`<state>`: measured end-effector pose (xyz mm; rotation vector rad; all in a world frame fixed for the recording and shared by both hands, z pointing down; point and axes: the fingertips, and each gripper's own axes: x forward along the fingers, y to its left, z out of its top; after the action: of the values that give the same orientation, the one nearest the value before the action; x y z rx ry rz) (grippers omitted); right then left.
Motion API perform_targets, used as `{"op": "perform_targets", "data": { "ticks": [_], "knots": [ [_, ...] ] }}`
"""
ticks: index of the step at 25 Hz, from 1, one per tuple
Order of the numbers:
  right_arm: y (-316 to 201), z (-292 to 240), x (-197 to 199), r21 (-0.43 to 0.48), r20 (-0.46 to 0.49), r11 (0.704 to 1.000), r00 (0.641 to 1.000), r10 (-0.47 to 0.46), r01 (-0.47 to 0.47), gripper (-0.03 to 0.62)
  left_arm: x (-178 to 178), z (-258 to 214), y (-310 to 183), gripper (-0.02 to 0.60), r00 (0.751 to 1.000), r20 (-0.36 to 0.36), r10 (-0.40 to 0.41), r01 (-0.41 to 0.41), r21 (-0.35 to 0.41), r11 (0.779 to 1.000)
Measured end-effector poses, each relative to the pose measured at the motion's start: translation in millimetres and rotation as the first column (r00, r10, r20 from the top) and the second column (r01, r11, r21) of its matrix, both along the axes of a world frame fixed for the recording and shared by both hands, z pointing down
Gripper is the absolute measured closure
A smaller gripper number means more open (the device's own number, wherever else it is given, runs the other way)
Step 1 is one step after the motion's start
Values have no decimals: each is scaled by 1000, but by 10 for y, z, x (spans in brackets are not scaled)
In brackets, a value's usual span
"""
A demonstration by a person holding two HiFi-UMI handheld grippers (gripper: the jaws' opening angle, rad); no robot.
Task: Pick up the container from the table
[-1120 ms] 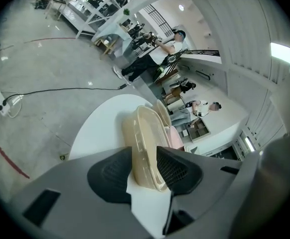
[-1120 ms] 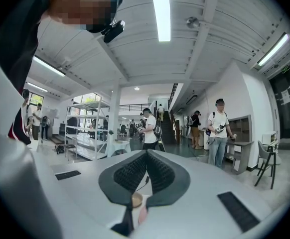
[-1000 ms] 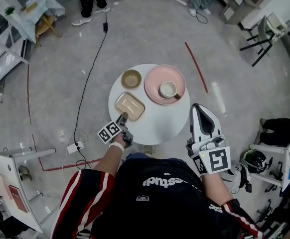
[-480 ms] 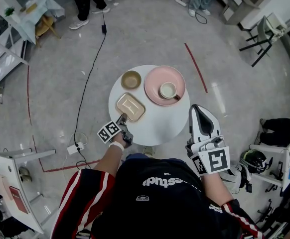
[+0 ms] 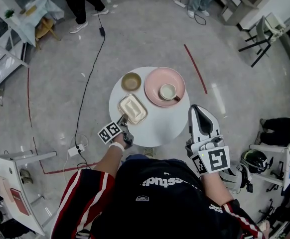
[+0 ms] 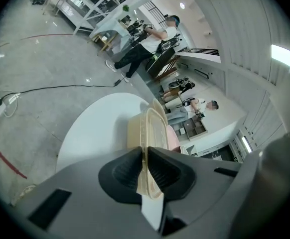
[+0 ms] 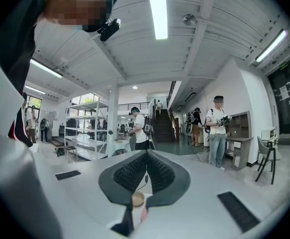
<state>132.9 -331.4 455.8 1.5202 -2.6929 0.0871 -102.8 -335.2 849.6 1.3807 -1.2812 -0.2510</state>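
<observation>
The beige rectangular container [image 5: 132,108] is on the left part of the round white table [image 5: 160,126]. My left gripper [image 5: 123,120] comes at it from the near side. Its jaws have just been closing and now pinch the container's near rim. In the left gripper view the thin rim of the container [image 6: 154,126] runs between the black pads of the left gripper [image 6: 145,152]. I cannot tell whether the container is off the table. My right gripper [image 5: 198,108] hangs level beside the table's right edge. The right gripper [image 7: 146,156] is shut on nothing.
A pink plate [image 5: 154,82] carrying a cup [image 5: 168,90] and a small tan bowl [image 5: 131,81] stand on the far half of the table. A black cable and a power strip [image 5: 75,147] lie on the floor at left. People stand far off.
The left jaws have closed on the container's near rim. The container has turned slightly and shifted a little. The right gripper has stayed where it was.
</observation>
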Motion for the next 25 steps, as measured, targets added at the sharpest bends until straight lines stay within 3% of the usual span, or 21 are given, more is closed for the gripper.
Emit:
{"op": "perform_targets", "data": {
  "ticks": [14,25],
  "knots": [
    [190,-175,-109,-17,60,999,997,44,-43,580,-77,-584,-48,532,985,102,141,-150,83,985],
    [604,-299,-247,1,91,993,989,115,-115,580,-212,-1341,122,532,945,211,250,-296,229,927]
  ]
}}
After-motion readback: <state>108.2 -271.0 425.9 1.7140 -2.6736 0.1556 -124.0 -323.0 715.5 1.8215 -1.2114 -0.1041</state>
